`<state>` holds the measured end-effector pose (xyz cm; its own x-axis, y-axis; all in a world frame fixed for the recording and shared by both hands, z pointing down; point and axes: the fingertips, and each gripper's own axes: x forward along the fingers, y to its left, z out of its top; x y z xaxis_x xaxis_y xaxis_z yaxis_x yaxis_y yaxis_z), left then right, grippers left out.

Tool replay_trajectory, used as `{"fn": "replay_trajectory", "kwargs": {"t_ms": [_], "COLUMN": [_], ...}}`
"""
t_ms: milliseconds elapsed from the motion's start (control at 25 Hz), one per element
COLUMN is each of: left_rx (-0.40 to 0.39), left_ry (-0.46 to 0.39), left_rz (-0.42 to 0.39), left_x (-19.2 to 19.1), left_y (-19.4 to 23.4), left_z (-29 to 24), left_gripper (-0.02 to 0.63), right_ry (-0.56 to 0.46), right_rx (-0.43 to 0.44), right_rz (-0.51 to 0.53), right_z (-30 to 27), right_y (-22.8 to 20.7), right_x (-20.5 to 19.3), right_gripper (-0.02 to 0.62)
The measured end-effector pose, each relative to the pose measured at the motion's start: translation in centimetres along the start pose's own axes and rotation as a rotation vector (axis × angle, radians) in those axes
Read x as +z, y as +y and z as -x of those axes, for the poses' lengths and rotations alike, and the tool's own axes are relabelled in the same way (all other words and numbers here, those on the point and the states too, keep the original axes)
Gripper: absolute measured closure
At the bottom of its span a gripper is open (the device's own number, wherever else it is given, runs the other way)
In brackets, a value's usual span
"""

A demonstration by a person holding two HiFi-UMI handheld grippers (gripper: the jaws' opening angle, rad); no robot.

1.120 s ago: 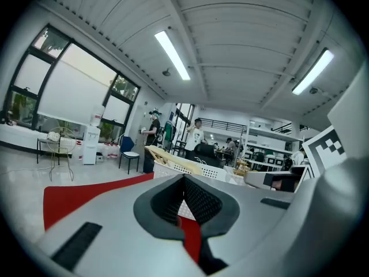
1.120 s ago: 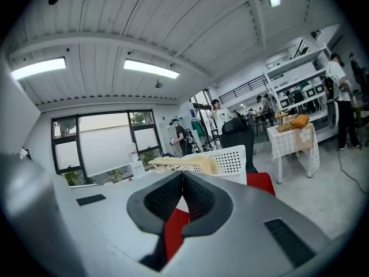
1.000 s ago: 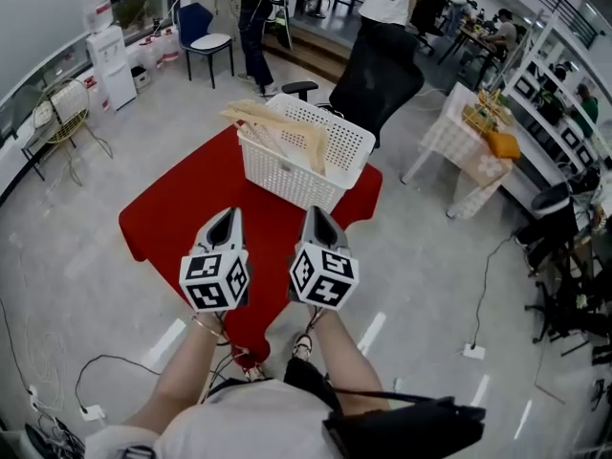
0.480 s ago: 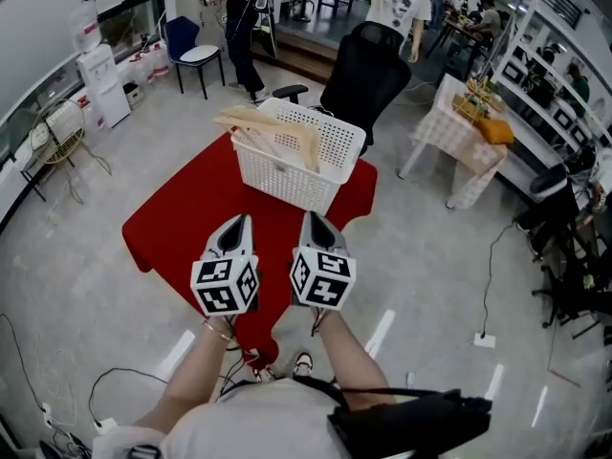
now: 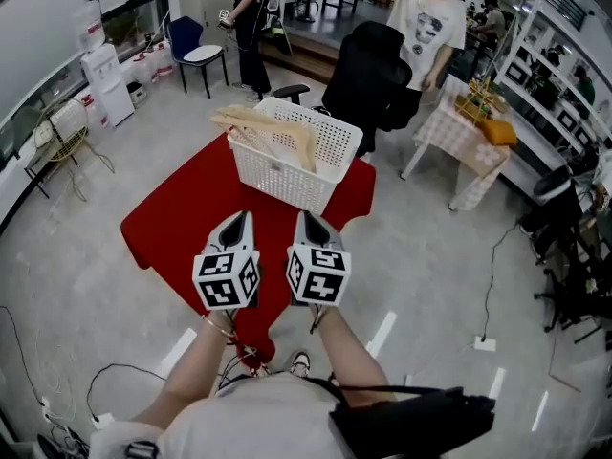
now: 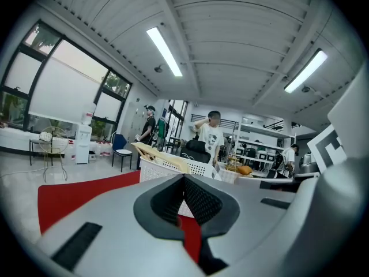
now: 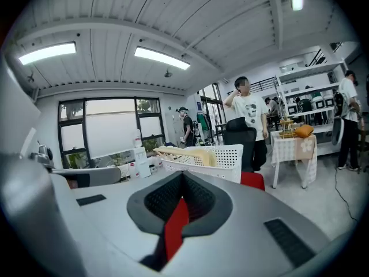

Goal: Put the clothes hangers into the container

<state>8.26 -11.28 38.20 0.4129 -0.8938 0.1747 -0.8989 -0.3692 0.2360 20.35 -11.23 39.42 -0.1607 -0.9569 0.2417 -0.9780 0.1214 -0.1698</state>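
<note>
Now: left gripper [image 5: 237, 224] and right gripper [image 5: 308, 220] hover side by side above the near end of the red table [image 5: 182, 223], both aimed at the basket [image 5: 287, 178].
Left jaws: closed tip to tip in the left gripper view, with nothing caught between them. Only red cloth shows through the slot behind the tips.
Right jaws: pressed together as well and empty, with the same sliver of red behind them.
Hangers [image 5: 273, 130]: pale wooden ones, already in the basket. They lie across its left half, and their ends poke out over the left rim.
Basket: white and perforated, sitting at the far end of the table, well apart from both grippers. It is dead ahead in both gripper views.
Table: red cloth all over. The stretch between the grippers and the basket is plain red.
Behind the basket: a black chair [image 5: 368, 75] stands just past the table.
People: 1 person in a white T-shirt [image 5: 430, 22] stands beside the chair with an arm raised to the head. Another person in dark clothes [image 5: 251, 12] is farther back, near a blue chair [image 5: 196, 48].
</note>
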Motion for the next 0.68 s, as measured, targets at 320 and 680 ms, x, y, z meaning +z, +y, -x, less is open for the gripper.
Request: {"fn": "replay_trajectory", "kwargs": {"t_ms": [320, 680], "left_rx": [0.028, 0.058], "left_ry": [0.021, 0.025], "left_rz": [-0.006, -0.003], "left_x": [-0.7, -0.5], "left_y": [-0.7, -0.9], "left_z": [-0.4, -1.4], "left_gripper": [0.604, 0.604], "right_ry": [0.016, 0.029], "right_rx": [0.026, 0.044], "right_rz": [-0.008, -0.049], "right_z": [-0.1, -0.7], "right_y": [-0.8, -2.0], "right_x": [-0.5, -0.5], "right_gripper": [0.580, 0.580]}}
